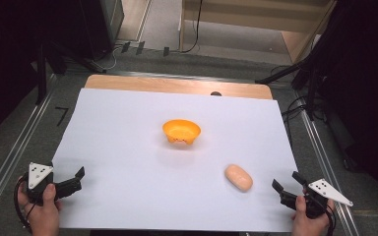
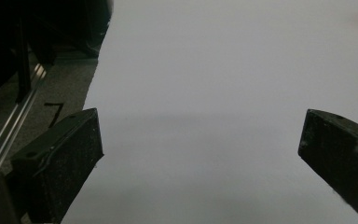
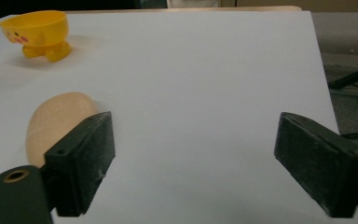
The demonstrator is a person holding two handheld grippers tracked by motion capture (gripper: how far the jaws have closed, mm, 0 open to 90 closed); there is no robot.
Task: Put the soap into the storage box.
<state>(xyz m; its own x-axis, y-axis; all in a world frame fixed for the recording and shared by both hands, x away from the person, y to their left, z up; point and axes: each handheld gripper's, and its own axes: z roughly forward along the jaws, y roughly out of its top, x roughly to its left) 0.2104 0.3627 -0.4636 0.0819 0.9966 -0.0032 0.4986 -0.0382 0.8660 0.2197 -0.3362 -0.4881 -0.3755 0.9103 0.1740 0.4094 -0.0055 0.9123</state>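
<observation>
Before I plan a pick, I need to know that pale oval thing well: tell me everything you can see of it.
The bread roll is a smooth, pale peach oval, matte and soft-looking, maybe foam or plastic, with no marks visible. It lies flat on its side on the white sheet, long axis angled across the table, toward the near right part. Nothing touches it but the sheet. The orange bowl stands apart, farther back. The right tongs sit beside it, jaws open and empty; in the right gripper view it lies just past the left jaw.
</observation>
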